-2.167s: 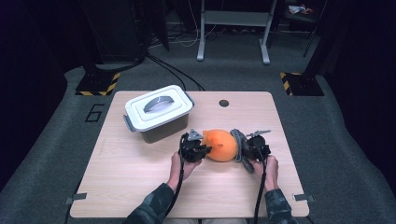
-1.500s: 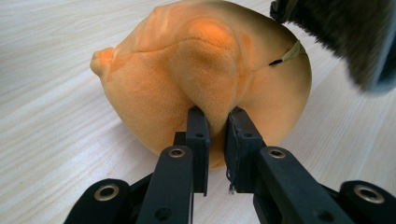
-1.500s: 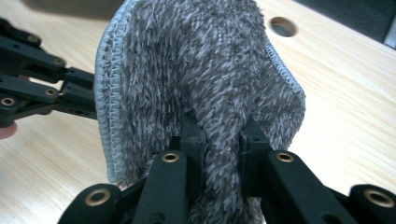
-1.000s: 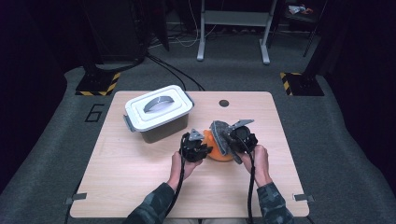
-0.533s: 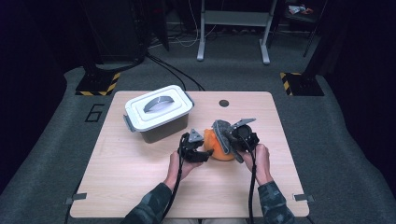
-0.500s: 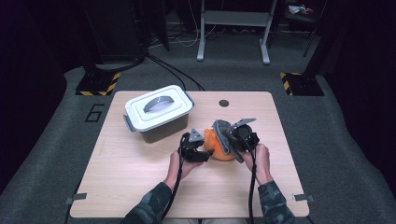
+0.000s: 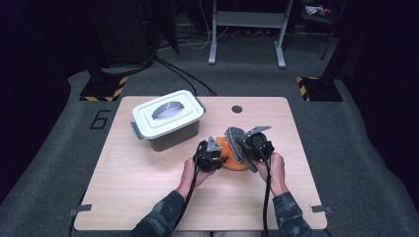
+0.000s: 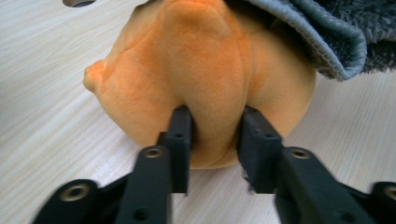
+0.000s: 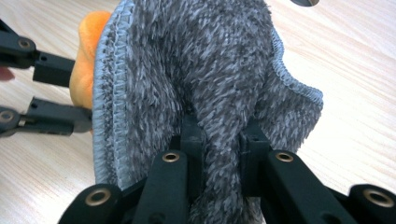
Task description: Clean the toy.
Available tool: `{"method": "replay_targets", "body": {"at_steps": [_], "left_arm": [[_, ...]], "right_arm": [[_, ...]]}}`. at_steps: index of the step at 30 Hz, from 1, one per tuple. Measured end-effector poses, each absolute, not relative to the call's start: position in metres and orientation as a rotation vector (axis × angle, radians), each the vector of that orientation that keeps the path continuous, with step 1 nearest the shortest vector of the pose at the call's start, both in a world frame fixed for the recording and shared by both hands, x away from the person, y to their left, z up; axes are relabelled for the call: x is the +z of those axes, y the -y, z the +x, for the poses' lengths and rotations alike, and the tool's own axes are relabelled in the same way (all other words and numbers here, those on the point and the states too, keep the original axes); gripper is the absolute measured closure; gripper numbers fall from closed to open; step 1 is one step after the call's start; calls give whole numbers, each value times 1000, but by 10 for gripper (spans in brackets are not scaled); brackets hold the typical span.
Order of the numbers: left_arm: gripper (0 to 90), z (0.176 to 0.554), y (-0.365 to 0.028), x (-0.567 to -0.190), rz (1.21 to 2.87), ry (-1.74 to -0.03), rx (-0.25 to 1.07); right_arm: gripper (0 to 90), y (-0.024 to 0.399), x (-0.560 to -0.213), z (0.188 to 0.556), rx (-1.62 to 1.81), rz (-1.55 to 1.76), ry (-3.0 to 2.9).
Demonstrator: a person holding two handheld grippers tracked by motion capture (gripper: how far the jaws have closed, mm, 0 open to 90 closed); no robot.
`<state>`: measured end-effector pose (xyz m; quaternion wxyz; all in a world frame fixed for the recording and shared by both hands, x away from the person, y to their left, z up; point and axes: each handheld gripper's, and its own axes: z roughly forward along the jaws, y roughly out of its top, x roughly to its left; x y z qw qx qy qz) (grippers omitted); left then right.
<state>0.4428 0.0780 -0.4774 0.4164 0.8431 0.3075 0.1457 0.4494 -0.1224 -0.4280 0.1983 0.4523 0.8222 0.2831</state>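
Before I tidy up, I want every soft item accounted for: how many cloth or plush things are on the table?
2. An orange plush lies at mid-table, pinched by the left tongs. A grey cloth lies over it, held by the right tongs. The lidded box may hide more.

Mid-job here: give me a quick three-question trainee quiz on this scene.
1. True or false: the left claw pinches a fold of the soft orange plush toy.
2. What does the right claw grip? A) fluffy grey microfibre cloth B) the box handle C) a cable
3. Where does the lidded grey plastic box stand relative to the toy in the high view?

Key: 1 true; 2 A; 3 to the toy's upper left on the light wooden table.
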Motion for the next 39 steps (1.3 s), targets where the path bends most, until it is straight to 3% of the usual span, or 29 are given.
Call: {"method": "replay_targets", "body": {"at_steps": [5,18,27,39], "left_arm": [[761,442,-81,-477,2094,-801,358],[764,443,-81,-474,2089,-843,346],[773,444,-80,-472,2100,-855,339],[780,444,-81,-474,2090,-857,324]], "right_arm": [[765,127,-421,446,856,1238,-2272],[764,127,-399,434,866,1220,-2221],[763,93,-406,439,769,1123,-2284],[763,118,-419,441,737,1199,-2251]]}}
